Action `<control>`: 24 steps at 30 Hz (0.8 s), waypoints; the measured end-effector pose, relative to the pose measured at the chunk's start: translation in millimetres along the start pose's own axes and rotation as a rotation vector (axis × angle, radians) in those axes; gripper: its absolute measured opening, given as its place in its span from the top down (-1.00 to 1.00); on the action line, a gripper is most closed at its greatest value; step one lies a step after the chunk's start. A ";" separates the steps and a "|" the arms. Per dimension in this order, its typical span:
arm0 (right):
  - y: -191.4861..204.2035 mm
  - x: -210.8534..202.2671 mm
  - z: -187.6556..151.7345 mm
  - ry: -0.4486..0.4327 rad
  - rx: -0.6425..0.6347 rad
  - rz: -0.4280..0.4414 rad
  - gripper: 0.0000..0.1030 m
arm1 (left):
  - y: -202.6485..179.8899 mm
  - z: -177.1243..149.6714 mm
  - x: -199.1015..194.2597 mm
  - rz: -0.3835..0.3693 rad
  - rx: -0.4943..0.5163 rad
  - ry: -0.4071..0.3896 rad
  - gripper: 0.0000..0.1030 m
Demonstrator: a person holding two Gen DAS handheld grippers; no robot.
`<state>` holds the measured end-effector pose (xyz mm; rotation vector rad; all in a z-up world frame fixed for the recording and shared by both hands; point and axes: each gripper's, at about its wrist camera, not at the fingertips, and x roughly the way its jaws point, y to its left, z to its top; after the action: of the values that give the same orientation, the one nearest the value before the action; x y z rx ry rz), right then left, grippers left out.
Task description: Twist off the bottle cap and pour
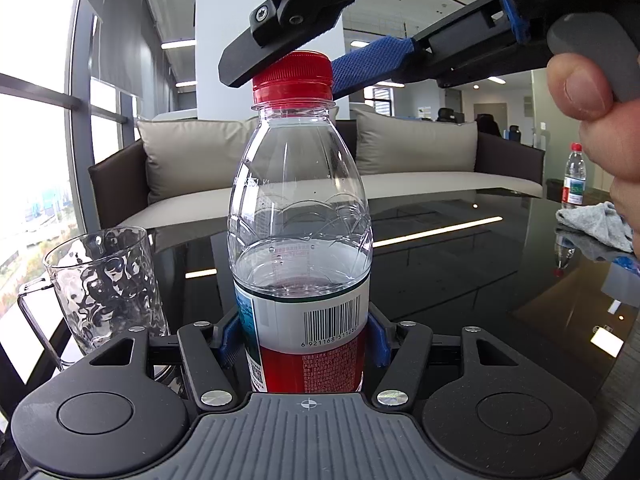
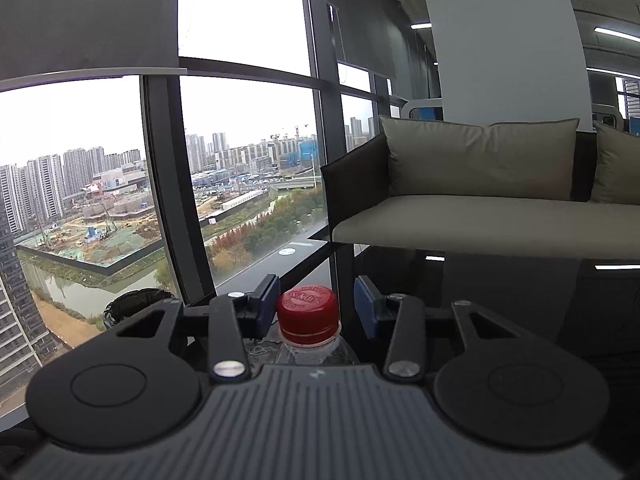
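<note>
One bottle (image 1: 300, 240), upright on dark worktop (image 1: 460, 264), clamped at the label by left hand-held gripper (image 1: 302, 340). Right hand-held gripper (image 2: 316, 306) spread, straddling red cap (image 2: 307, 312). Glass (image 1: 108, 280) near left; cloth (image 1: 596, 224) well right.

Readable on the water bottle (image 1: 299, 216), centre of the left wrist view: barcode (image 1: 330, 322) on the white band of the label, digits beneath reading 6 921168 511280, last ones partly hidden. Faint embossed characters on the clear shoulder, too faint to read. Small white Chinese print on the red lower label (image 1: 320, 368), too fine to make out. Embossed lettering on top of the red cap (image 2: 307, 309), lower centre of the right wrist view, illegible.
</note>
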<state>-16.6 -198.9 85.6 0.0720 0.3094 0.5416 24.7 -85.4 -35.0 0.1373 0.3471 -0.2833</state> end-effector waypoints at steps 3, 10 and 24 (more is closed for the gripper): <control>5.9 -0.1 -5.1 -0.007 -0.012 -0.013 0.33 | 1.8 0.6 0.9 -0.001 0.005 -0.001 -0.08; 11.9 -6.4 -11.4 -0.042 -0.066 -0.045 0.35 | 4.7 1.8 4.5 0.000 0.006 -0.001 -0.08; -20.7 3.2 -1.5 -0.032 -0.173 0.207 0.36 | 7.5 1.4 5.8 -0.007 -0.004 0.000 -0.08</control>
<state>-4.2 -215.0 80.3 -0.0552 0.2236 0.7694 32.6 -80.0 -35.2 0.1323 0.3487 -0.2894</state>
